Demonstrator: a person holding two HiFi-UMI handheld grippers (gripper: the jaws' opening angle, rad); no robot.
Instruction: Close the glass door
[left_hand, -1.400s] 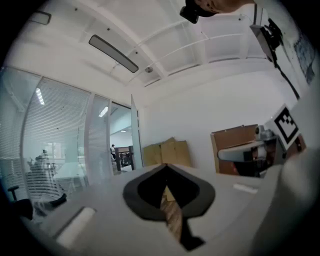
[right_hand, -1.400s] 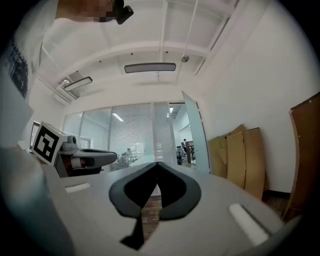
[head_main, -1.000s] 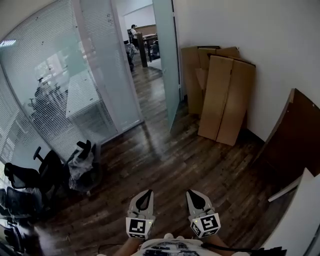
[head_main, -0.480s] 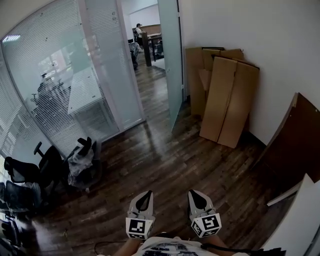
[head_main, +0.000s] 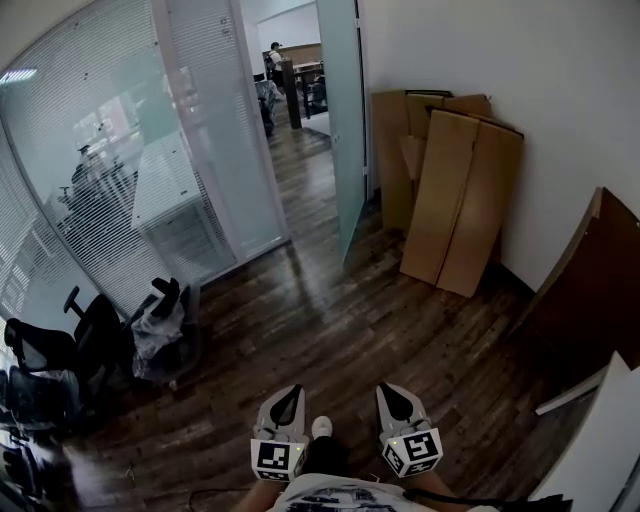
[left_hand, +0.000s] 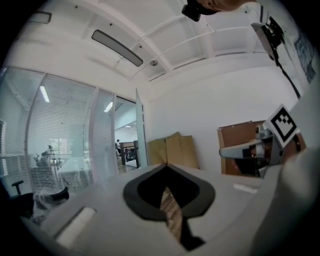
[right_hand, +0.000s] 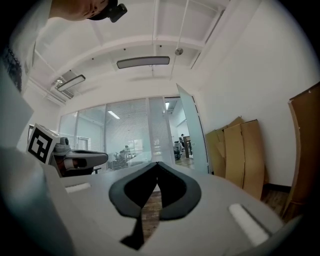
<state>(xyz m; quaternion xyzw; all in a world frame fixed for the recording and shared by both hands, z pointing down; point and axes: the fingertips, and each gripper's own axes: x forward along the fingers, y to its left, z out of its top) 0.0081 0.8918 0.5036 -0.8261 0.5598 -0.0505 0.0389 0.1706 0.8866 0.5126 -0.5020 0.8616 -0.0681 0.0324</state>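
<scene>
Carrying both tongs level in front of me, I am well short of the glass door (head_main: 340, 120). The left tongs (head_main: 288, 395) and right tongs (head_main: 396, 395) both have their jaws pressed together on nothing. I judge that fits, since a shut tip can push or hook the door's edge and there is nothing to pick up on the way.

My shoe (head_main: 321, 428) shows between them on the wooden floor (head_main: 330, 310), far on the near side of the door. Office chairs (head_main: 100, 340) stand well to the door's left, against the frosted glass wall (head_main: 150, 170). Cardboard sheets (head_main: 455, 200) lean on the wall just right of the door.

The door itself is swung open into the room, edge toward me. The doorway (head_main: 300, 100) to its left is unblocked, with a person far beyond it.

Against a second ago, the shoe has newly come into view, so I read a step toward the door. The door's angle has not changed and the tongs remain shut.
</scene>
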